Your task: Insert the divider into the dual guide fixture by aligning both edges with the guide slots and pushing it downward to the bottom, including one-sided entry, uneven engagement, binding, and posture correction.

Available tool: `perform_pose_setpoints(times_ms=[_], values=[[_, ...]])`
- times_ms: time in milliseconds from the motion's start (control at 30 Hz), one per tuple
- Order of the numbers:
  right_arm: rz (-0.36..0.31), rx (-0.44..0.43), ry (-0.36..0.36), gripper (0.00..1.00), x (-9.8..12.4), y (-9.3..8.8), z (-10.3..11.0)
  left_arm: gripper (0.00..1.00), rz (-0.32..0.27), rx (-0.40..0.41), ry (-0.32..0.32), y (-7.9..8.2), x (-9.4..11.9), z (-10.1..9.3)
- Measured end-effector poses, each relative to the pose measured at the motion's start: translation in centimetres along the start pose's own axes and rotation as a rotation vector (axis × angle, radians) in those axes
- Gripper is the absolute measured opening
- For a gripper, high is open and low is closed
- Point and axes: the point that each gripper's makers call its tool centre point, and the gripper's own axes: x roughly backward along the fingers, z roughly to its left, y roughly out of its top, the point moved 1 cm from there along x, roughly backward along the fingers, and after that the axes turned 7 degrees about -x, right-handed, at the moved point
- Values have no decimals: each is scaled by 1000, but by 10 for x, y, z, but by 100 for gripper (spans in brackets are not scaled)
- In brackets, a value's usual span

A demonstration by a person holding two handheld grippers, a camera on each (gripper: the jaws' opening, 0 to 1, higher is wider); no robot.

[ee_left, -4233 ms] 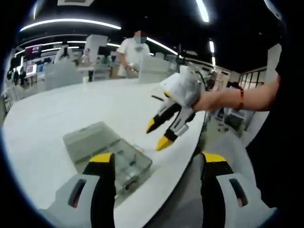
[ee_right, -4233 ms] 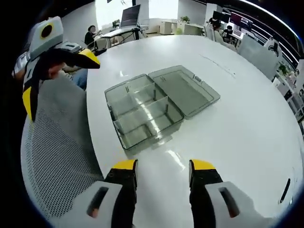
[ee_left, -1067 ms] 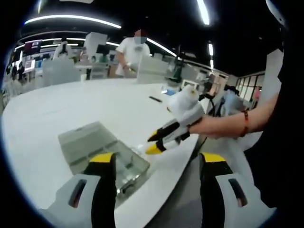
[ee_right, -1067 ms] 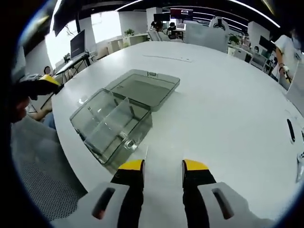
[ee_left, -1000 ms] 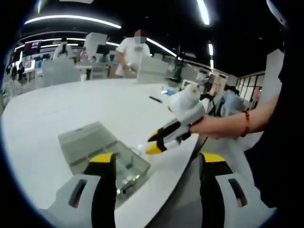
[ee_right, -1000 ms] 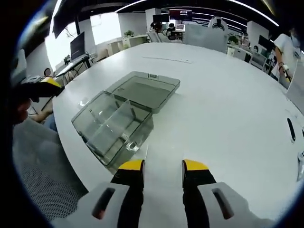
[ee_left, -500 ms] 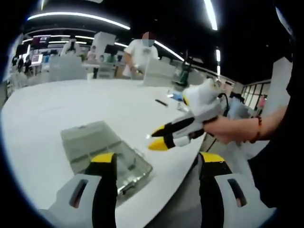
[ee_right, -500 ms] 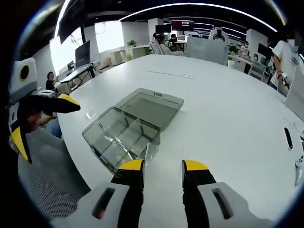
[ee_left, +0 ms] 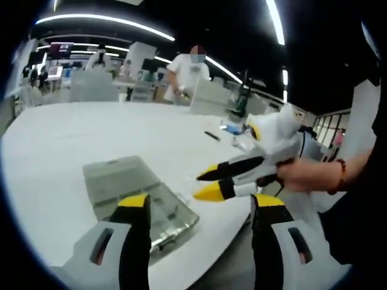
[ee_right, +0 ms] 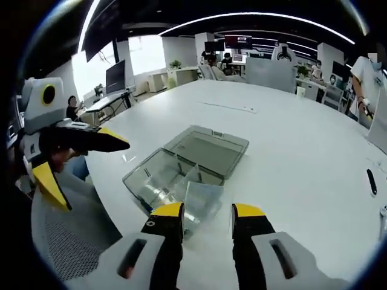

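Clear plastic is what the right hand-held gripper (ee_right: 205, 219) carries: the divider (ee_right: 201, 204), a thin transparent panel, sits at its yellow tips, which look pinched on its near edge, though the contact itself is hard to see. The panel hangs just short of the dual guide fixture (ee_right: 164, 179), a smoky see-through box that lies ahead of those tips and a little to their left on the table (ee_right: 290, 163), close to the table's near rounded edge. Its hinged lid (ee_right: 210, 148) lies folded flat on the far side.

The fixture's long axis runs away and to the right from the right hand-held gripper, so the panel probably has to be turned square across the box before both edges can meet the guide slots; the slots themselves are too faint to make out. The right hand-held gripper is the nearer of the 2.

The left hand-held gripper (ee_left: 199, 205) has its jaws well apart and holds nothing; it hovers off the table's edge with the fixture (ee_left: 163, 208) just ahead.

White and glossy, the table is large and round-edged. An open office lies around it, with ceiling light strips, screens and a few people at a distance.
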Motion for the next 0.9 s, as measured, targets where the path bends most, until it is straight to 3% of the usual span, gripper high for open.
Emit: perform_pose_setpoints(times_ms=[900], values=[[-91,51,83,27,7,15,39,50,-16,129,39,-5,0,10]])
